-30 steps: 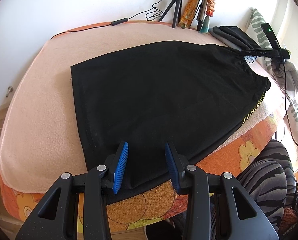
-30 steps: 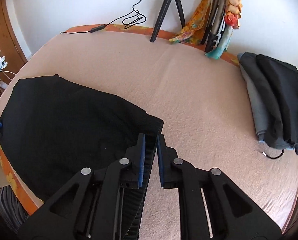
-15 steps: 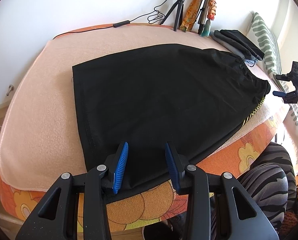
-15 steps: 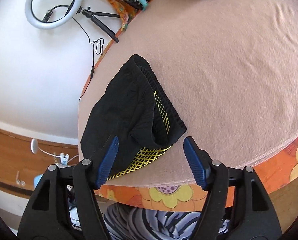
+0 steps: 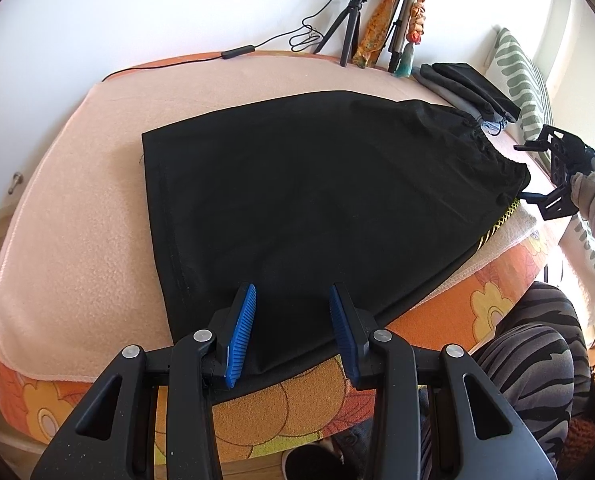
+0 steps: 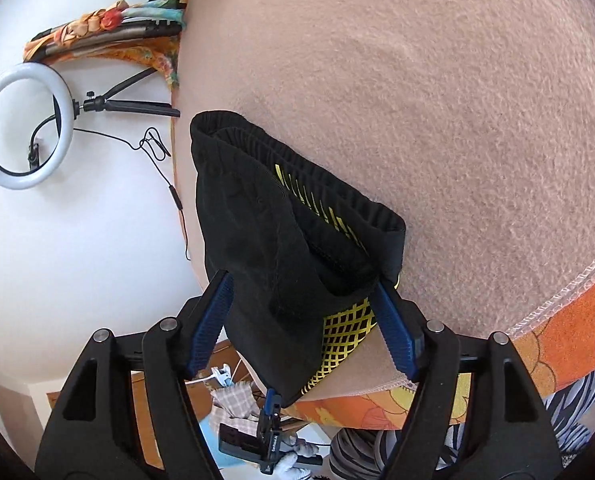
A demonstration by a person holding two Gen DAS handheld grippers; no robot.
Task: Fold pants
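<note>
Black pants (image 5: 317, 200) lie spread flat on a peach blanket (image 5: 77, 220) covering a bed, hem end toward the left claw (image 5: 292, 312) and gathered waistband toward the right claw (image 5: 537, 176). The near edge of the pants runs along the bed's front edge, where the blanket stops and an orange flowered cover (image 5: 297, 408) shows below. The left claw hovers over the hem corner, its blue pads (image 5: 241, 332) spread apart with nothing between them. In the right wrist view the right claw (image 6: 305, 320) stands wide apart around the near waistband corner (image 6: 305, 248), its pads flanking the cloth without pinching it; yellow mesh trim (image 6: 345, 332) shows at that corner. Broad bare blanket lies beyond the waistband and to the left of the hem. A pile of dark folded clothes (image 5: 469, 88) sits at the far right corner, and a ring light on a tripod (image 5: 357, 12) stands against the white wall. No lettering can be read.
</note>
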